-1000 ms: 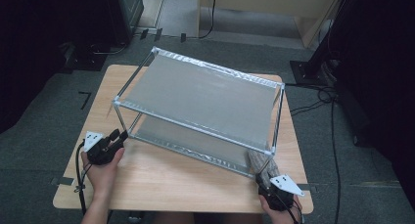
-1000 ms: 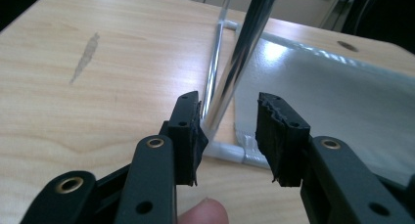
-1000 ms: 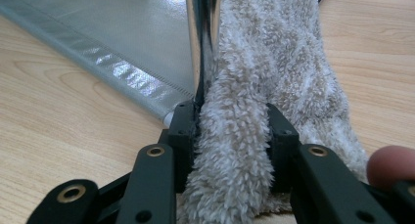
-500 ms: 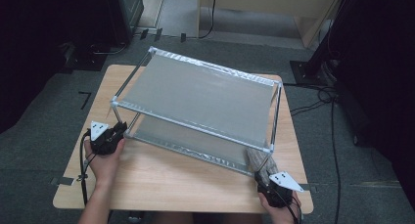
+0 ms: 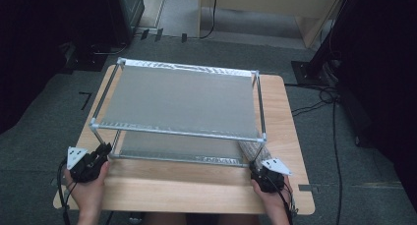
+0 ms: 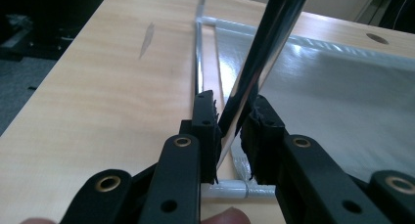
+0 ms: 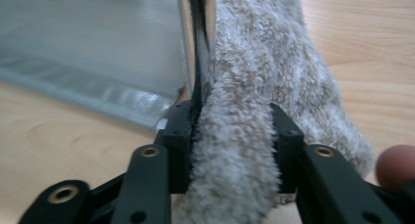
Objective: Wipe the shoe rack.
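**Wiping down a two-tier metal rack, one post at a time**

The rack (image 5: 182, 102) sits square in the middle of the wooden table (image 5: 196, 200), shiny shelf on top and a second one underneath. I'm at its near edge with a tool on each front corner.

My tip: anchor one side before rubbing the other, or the whole frame skates across the wood.

My left gripper (image 6: 230, 131) pinches the near-left chrome post (image 6: 259, 62) low down, jaws nearly shut on it, having just clamped. That hand sits low at the table edge, aimed forward.

My right gripper (image 7: 235, 136) is closed on a fuzzy grey cloth (image 7: 259, 87), though the jaws have just eased a little. The cloth is pressed against the near-right post (image 7: 186, 38), so I'd keep the squeeze snug and slide along it.
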`<state>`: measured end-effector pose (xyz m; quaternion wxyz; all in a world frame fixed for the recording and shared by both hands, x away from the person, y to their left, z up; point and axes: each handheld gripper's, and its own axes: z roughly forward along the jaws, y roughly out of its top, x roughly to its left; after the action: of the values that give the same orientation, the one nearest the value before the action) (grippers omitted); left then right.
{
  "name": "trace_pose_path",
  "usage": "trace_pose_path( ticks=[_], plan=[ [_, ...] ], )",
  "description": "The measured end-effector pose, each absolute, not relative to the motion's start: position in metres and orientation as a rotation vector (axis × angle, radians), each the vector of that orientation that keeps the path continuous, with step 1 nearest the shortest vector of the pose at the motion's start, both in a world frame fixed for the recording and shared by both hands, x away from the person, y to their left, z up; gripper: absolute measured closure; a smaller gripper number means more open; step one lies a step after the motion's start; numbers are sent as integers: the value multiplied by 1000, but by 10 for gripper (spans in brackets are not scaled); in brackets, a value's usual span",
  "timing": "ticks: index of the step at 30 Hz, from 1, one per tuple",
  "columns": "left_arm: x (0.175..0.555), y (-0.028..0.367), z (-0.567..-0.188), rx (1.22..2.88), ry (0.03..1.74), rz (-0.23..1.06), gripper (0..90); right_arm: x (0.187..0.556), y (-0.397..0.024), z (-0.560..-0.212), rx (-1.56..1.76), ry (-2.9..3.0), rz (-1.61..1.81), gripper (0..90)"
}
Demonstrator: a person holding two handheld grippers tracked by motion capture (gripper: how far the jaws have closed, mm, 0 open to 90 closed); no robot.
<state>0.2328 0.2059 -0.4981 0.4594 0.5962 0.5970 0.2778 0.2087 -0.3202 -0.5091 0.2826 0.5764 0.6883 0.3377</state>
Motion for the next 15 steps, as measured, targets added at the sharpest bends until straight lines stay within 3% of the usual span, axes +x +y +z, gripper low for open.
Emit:
trace_pose_path(
  ticks=[9,12,15],
  plan=[
    [197,199,-503,1404,1492,729,765,213,-337,-503,1517,1892,907,401],
    [196,201,-504,1403,1479,726,764,209,-343,-506,1497,1947,897,463],
    [194,201,-505,1396,1476,723,763,205,-344,-508,1493,1925,855,607]
  ],
)
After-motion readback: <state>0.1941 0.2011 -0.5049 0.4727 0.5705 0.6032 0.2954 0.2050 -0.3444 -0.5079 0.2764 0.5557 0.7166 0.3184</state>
